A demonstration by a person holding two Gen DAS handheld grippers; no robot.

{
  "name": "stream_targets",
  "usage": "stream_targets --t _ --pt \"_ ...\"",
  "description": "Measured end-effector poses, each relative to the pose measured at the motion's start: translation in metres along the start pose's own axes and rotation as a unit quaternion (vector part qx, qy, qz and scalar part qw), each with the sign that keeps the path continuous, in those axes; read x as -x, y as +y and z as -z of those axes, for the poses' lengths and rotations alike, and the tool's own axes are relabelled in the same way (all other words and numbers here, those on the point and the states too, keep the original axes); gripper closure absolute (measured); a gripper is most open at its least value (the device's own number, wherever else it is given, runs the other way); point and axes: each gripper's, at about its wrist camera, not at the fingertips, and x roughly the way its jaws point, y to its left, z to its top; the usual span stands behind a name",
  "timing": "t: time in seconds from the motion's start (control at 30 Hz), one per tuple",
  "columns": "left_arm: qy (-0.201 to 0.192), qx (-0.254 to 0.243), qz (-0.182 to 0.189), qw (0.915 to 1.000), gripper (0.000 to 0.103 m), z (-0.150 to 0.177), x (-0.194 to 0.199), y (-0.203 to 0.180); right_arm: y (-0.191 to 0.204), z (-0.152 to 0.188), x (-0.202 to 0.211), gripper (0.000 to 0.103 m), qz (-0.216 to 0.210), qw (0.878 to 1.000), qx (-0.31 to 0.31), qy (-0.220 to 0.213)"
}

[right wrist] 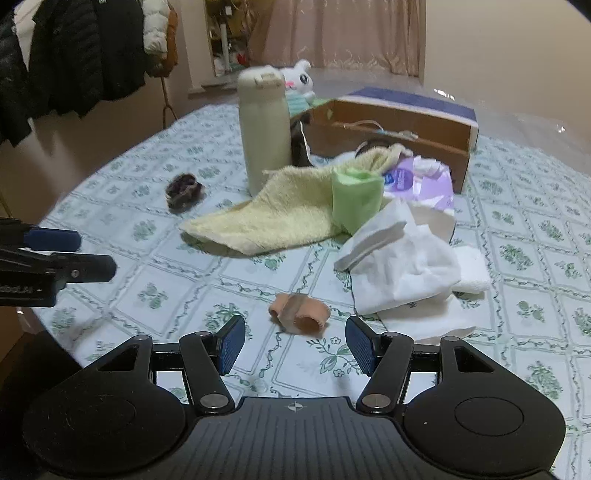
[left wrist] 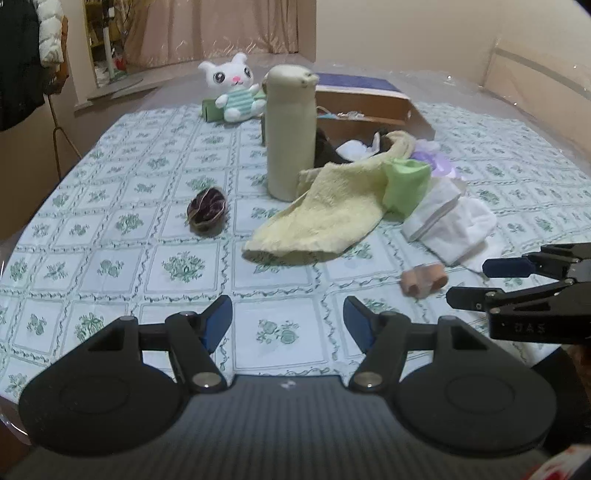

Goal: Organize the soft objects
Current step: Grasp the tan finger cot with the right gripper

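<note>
A pale yellow towel [left wrist: 325, 214] lies rumpled on the counter, a green cloth [left wrist: 404, 184] draped over it, white cloths [right wrist: 402, 266] heaped beside (a small peach piece [right wrist: 299, 314] lies apart).

— What lies ahead of the left gripper [left wrist: 288, 323]?
— Its jaws stand apart, empty, over the floral tablecloth [left wrist: 110, 236]. Ahead and right, a yellow towel [left wrist: 325, 218] lies beside a cream flask [left wrist: 290, 133]. Ahead and left sits a dark scrunchie [left wrist: 206, 215].
— And the right gripper [left wrist: 469, 282]?
— At the right edge, near a small beige item [left wrist: 424, 281].

A home: floral tablecloth [left wrist: 184, 266], plush toy [left wrist: 234, 88], coats [right wrist: 74, 55] hanging beside curtains [right wrist: 351, 33].
</note>
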Motion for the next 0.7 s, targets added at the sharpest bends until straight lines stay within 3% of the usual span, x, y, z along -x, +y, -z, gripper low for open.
stream_targets --t 0.47,0.7 --pt "0.014 0.012 -0.014 0.9997 0.039 0.002 -0.033 0.021 0.010 -0.002 -0.051 0.043 0.056 0.998 -0.021 0.022" --pt "0.012 0.006 -0.017 0.9998 0.039 -0.001 -0.049 0.036 0.016 -0.001 -0.069 0.068 0.081 0.996 -0.017 0.027"
